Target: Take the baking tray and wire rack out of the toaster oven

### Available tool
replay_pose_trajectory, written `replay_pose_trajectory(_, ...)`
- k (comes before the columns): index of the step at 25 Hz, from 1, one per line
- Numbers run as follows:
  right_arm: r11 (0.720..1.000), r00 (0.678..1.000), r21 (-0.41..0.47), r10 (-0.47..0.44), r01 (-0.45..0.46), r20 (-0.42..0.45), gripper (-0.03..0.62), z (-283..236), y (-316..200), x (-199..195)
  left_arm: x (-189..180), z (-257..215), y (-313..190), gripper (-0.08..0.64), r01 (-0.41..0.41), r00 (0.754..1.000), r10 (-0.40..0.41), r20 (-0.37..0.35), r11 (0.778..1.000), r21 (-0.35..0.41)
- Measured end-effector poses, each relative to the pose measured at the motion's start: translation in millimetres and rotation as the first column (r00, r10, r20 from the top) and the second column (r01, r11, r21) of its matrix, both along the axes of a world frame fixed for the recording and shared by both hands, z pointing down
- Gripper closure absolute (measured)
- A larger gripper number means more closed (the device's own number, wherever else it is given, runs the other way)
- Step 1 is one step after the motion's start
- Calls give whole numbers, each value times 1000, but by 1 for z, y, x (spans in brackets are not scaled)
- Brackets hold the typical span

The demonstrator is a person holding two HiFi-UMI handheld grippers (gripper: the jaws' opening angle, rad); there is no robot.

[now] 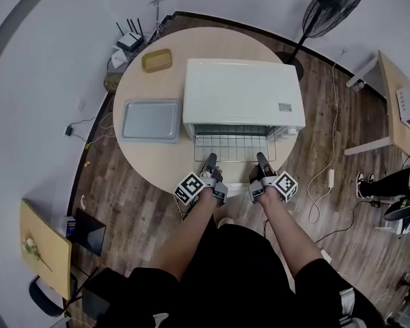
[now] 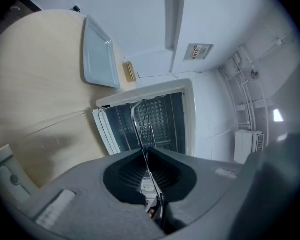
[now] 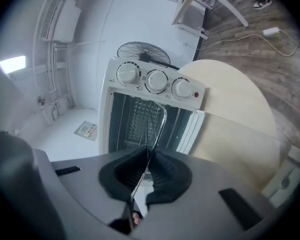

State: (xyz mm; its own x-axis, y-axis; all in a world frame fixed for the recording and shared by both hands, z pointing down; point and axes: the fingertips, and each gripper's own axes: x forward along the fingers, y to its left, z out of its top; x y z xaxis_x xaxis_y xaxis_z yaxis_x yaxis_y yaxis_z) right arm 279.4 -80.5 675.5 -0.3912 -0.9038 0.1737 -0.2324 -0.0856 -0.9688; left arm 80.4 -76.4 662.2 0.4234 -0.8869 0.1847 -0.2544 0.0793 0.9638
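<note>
A white toaster oven [image 1: 243, 93] stands on the round wooden table [image 1: 150, 159] with its door down. The wire rack [image 1: 234, 144] sticks partway out of its mouth. My left gripper [image 1: 210, 160] is shut on the rack's front edge at the left, and my right gripper [image 1: 262, 160] is shut on it at the right. In the left gripper view the rack [image 2: 141, 124] runs edge-on between the jaws of the left gripper [image 2: 144, 152] into the oven [image 2: 190, 104]. The right gripper [image 3: 148, 153] pinches the rack [image 3: 159, 123] the same way. The grey baking tray [image 1: 150, 120] lies on the table left of the oven.
A small yellow dish [image 1: 157, 60] sits at the table's far left edge, behind the tray [image 2: 100, 54]. A standing fan [image 1: 335, 7] is behind the oven, and a desk [image 1: 402, 108] is at the right. A router [image 1: 130, 41] and cables lie on the floor.
</note>
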Motion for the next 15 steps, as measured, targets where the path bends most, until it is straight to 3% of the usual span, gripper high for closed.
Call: replay_pose_trajectory(15,999,999,21,-33,33,-8,586,-1,101,7,8,-5,104,535,-32,998,31,61,999,14)
